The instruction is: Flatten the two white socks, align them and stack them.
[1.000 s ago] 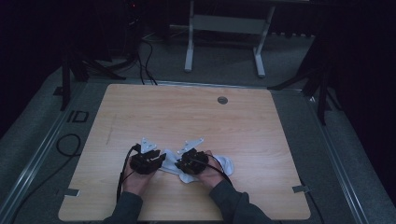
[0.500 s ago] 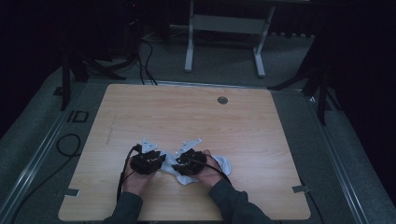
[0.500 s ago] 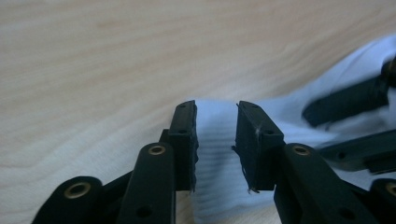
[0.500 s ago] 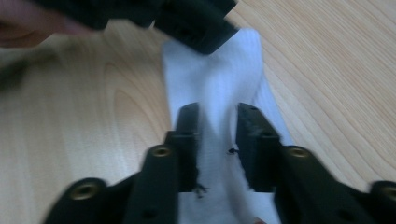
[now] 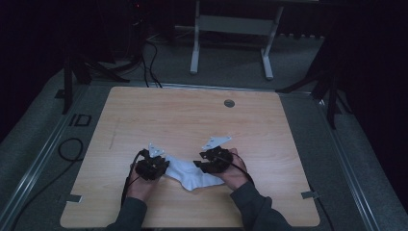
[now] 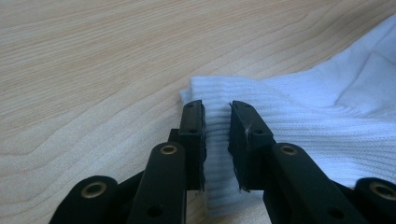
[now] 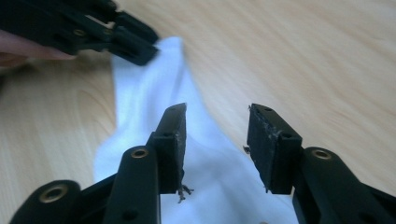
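Note:
A white sock point(image 5: 192, 174) lies stretched out flat on the wooden table point(image 5: 192, 115), between my two hands. My left gripper point(image 5: 163, 168) is at the sock's left end. In the left gripper view its jaws point(image 6: 216, 119) have just been closing, and the ribbed cuff point(image 6: 303, 116) is pinched between the pads. My right gripper point(image 5: 197, 164) hovers at the sock's right part. In the right gripper view its jaws point(image 7: 215, 126) have just been opening and stand apart above the sock point(image 7: 140, 93), holding nothing. The left gripper point(image 7: 140, 51) shows at the sock's far end there.
A small round grommet point(image 5: 229, 103) sits in the table's far side. Bare wood surrounds the sock on all sides. A white frame stand point(image 5: 231, 38) and cables point(image 5: 149, 57) are on the dark floor beyond the table.
My right hand has moved to the right, away from the left one, and its jaws have opened. The sock, bunched between the grippers before, now lies spread out. The left hand has stayed put.

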A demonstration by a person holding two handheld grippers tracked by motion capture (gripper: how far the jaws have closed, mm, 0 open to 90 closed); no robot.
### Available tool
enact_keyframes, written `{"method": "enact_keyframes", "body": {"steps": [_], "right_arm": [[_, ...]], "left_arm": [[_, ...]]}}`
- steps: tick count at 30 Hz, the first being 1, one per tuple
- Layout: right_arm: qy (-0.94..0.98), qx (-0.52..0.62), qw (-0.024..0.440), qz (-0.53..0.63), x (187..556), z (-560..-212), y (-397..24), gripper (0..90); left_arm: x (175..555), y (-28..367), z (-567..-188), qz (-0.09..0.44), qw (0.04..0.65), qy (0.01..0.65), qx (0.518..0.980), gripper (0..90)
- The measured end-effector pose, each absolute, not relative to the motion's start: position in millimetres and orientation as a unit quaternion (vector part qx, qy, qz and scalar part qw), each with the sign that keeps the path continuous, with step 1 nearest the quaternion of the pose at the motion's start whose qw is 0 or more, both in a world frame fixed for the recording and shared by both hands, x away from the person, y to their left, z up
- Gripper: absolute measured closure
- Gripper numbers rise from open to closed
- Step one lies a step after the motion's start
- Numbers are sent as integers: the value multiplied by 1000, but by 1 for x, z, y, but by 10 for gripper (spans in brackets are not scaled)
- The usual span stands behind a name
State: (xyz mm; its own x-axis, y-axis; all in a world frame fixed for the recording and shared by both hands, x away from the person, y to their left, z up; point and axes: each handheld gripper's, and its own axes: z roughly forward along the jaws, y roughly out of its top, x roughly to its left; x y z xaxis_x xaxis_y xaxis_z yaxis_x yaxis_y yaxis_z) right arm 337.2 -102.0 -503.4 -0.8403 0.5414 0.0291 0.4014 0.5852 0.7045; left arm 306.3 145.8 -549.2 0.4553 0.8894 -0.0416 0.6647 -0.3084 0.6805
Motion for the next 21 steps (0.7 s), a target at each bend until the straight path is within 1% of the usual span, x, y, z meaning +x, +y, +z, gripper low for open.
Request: {"method": "enact_keyframes", "body": {"steps": [1,2,3,4,5,9,11,12,15,16,17,18,20,21], "right_arm": [[882,274,107,367,338,-499,-114,585],[882,274,107,367,338,-499,-114,585],[880,282,119,364,339,-495,-127,592],[880,282,119,364,339,-495,-127,592],[876,293,127,361,340,-493,-139,600],[873,310,137,351,341,-493,-154,612],[872,331,140,333,343,-499,-167,616],[872,331,140,333,343,-499,-167,616],[879,342,136,303,344,-517,-174,616],[879,342,136,303,344,-517,-174,616],[883,341,127,296,343,-524,-173,650],[883,341,127,296,343,-524,-173,650],[889,335,130,283,343,-529,-171,748],[892,330,137,276,342,-530,-170,839]], "left_arm": [[306,146,-549,174,323,492,789,757],[306,146,-549,174,322,493,789,757],[306,146,-549,174,322,493,790,760],[306,146,-549,174,322,493,790,763],[306,146,-549,174,322,493,789,765],[306,146,-549,174,321,494,789,770],[306,146,-549,174,320,494,789,777],[306,146,-549,174,320,494,789,778],[306,145,-549,175,319,494,790,779],[306,145,-549,175,318,493,791,779],[306,145,-549,176,317,492,791,779],[306,145,-549,176,317,492,791,779],[306,145,-549,176,317,493,791,779],[306,145,-549,175,317,493,791,779]]}}
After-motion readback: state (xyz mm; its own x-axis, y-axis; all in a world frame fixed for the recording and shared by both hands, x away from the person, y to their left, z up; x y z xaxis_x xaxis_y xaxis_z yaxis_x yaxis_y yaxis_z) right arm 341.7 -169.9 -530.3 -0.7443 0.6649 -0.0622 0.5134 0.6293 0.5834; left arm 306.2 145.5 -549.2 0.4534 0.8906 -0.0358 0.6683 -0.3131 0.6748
